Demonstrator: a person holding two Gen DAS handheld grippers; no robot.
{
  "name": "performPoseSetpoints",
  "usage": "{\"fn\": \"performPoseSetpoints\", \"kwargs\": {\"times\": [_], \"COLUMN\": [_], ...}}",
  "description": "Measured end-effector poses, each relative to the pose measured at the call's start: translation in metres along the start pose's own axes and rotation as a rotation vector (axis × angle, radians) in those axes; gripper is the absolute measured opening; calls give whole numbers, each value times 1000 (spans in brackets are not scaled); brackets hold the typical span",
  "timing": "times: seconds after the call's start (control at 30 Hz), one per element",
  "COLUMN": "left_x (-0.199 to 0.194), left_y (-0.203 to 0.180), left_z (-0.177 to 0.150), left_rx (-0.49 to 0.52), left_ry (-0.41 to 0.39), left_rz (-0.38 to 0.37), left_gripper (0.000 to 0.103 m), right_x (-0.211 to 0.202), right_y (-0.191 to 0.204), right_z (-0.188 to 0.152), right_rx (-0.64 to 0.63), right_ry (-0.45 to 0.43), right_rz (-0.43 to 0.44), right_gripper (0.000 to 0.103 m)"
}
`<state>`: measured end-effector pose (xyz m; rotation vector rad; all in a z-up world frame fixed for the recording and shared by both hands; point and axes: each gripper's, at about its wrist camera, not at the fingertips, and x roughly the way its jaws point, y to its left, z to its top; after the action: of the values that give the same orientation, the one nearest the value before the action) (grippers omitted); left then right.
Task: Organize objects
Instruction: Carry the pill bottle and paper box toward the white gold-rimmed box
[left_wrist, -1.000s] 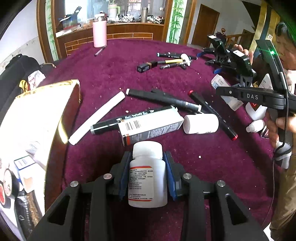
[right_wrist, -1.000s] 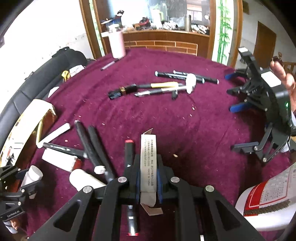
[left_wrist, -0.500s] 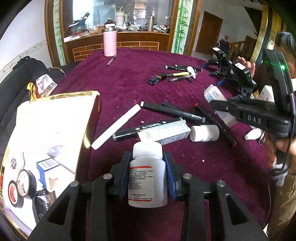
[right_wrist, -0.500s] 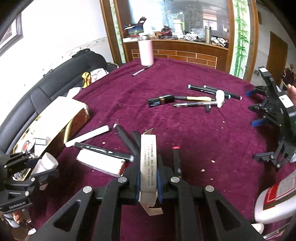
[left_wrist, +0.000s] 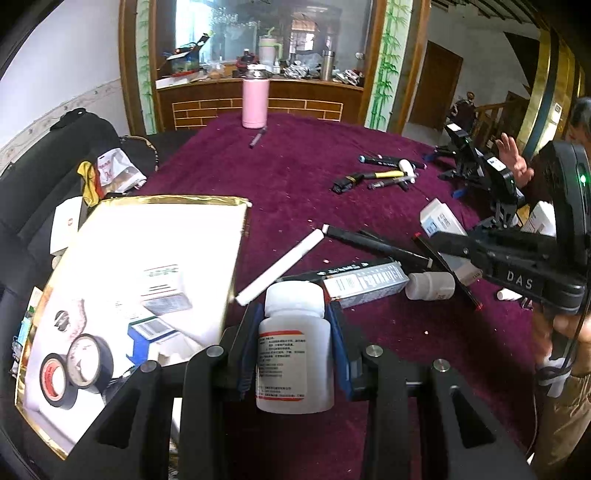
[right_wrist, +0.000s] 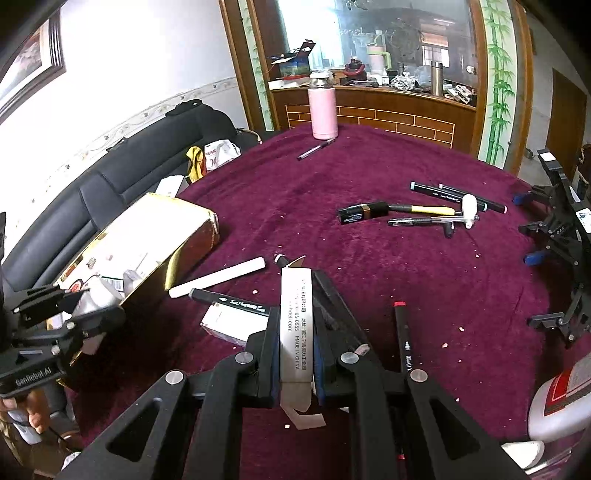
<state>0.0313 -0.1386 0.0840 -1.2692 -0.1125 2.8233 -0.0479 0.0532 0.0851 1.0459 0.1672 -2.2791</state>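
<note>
Left gripper (left_wrist: 293, 349) is clamping a white pill bottle (left_wrist: 294, 350) across its body, blue pads pressing on both sides, cap pointing away. It's hanging off the table just right of the gold-rimmed box (left_wrist: 236, 229), where tape rolls (left_wrist: 74, 365) and small cartons are already sitting. Right gripper (right_wrist: 296, 347) is clenched on a thin silver utility-knife blade pack (right_wrist: 295, 325), held flat between the pads, its printed face up, above the burgundy tablecloth (right_wrist: 369, 166).

Handling, as I'm reading it: bottle is looking light, rigid plastic, smooth label, so slippery if the grip creeps toward the cap; mid-body hold seems right. Blade pack is looking stiff, thin, sharp-cornered, with a paper tab dangling underneath; gripping across the flat faces is working, edges would slide. Black markers (right_wrist: 402, 332) and a white stick (right_wrist: 218, 277) are lying loose on the cloth, unsorted.
</note>
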Motion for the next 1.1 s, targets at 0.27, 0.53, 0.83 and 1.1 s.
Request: {"fn": "performPoseSetpoints", "kwargs": {"times": [0.27, 0.53, 0.83, 1.1], "left_x": [-9, -21, -28, -37], "left_y": [28, 52, 64, 76], "left_z": [-3, -6, -7, -10], "left_rx": [-53, -85, -98, -118], "left_ry": [-8, -25, -41, -60], "left_rz": [34, 110, 127, 137], "left_gripper": [35, 35, 35, 35], "right_x": [-1, 2, 4, 5], "right_y": [16, 46, 80, 106], "right_z": [3, 8, 13, 15], "right_rx": [-16, -63, -122, -169], "right_ry": [-7, -5, -2, -3], "right_rz": [6, 34, 58, 80], "right_gripper": [15, 15, 15, 15]}}
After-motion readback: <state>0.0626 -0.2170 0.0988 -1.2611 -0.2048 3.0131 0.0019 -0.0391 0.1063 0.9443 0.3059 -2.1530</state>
